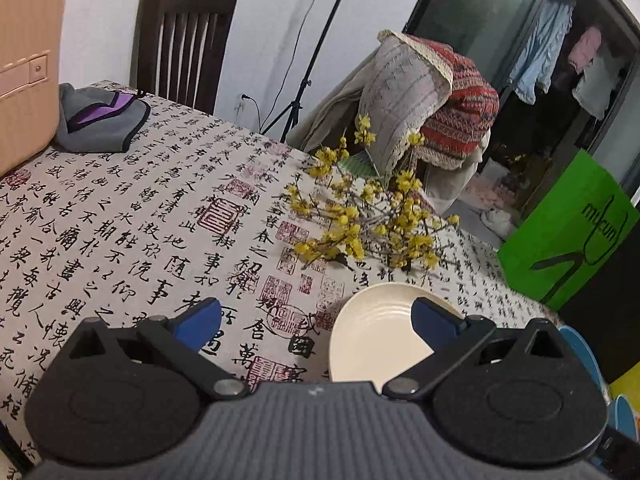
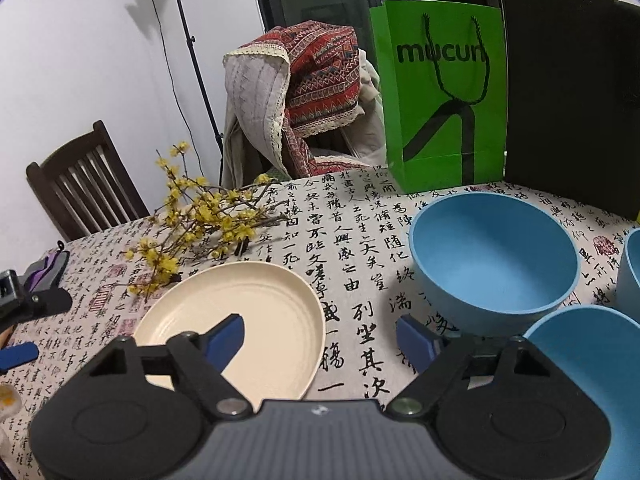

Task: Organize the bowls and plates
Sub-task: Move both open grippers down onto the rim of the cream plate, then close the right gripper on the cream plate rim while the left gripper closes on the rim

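On the calligraphy-print tablecloth point(image 2: 360, 248), a round cream plate with ridged centre point(image 2: 256, 320) lies flat, just in front of a spray of yellow blossom twigs point(image 2: 200, 216). To its right, three matte sky-blue bowls cluster: the far bowl point(image 2: 494, 256), a nearer one point(image 2: 592, 360) touching or nearly touching it, a third clipped at the frame edge point(image 2: 632, 268).

Right gripper point(image 2: 320, 344): jaws wide apart, empty, hanging over bare cloth between plate and bowls; its left blue fingertip point(image 2: 226, 340) overlaps the plate's near-right part. Left gripper point(image 1: 316, 320): jaws also spread wide, nothing between them, plate point(image 1: 376, 340) under its right finger.

Likely step: approach for a pick, target undecided. To do it well, commit to one rim, bring one finger inside and one outside the lip, and keep clear of the twigs. The shallow plate rim looks slippery; lift slowly.
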Motion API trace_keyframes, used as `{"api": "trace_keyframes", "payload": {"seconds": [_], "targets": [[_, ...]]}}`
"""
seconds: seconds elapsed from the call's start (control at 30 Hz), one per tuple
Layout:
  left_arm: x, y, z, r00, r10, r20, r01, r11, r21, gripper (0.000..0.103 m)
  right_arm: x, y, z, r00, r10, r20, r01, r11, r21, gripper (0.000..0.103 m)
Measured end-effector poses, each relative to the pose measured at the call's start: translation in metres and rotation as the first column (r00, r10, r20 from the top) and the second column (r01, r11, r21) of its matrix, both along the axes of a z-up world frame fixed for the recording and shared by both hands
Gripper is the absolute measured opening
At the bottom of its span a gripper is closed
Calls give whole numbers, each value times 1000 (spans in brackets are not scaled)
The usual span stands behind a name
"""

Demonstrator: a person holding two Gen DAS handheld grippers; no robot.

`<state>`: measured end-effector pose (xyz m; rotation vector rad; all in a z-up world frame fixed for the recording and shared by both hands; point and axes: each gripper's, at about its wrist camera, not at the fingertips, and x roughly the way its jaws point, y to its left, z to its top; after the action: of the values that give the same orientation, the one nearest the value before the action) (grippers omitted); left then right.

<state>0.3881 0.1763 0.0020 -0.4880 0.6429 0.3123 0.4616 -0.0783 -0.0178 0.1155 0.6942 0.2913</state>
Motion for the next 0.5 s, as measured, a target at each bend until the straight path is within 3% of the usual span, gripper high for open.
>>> {"api": "trace_keyframes", "payload": {"seconds": [0.23, 0.5], "targets": [[13, 1, -20, 997, -31, -63, 30, 999, -25, 102, 8, 17, -7, 1000, 2, -24, -3, 999, -50, 71], [24, -6, -36, 993, -61, -99, 62, 998, 6, 88, 28, 26, -22, 997, -43, -59, 39, 996, -77, 51]]}}
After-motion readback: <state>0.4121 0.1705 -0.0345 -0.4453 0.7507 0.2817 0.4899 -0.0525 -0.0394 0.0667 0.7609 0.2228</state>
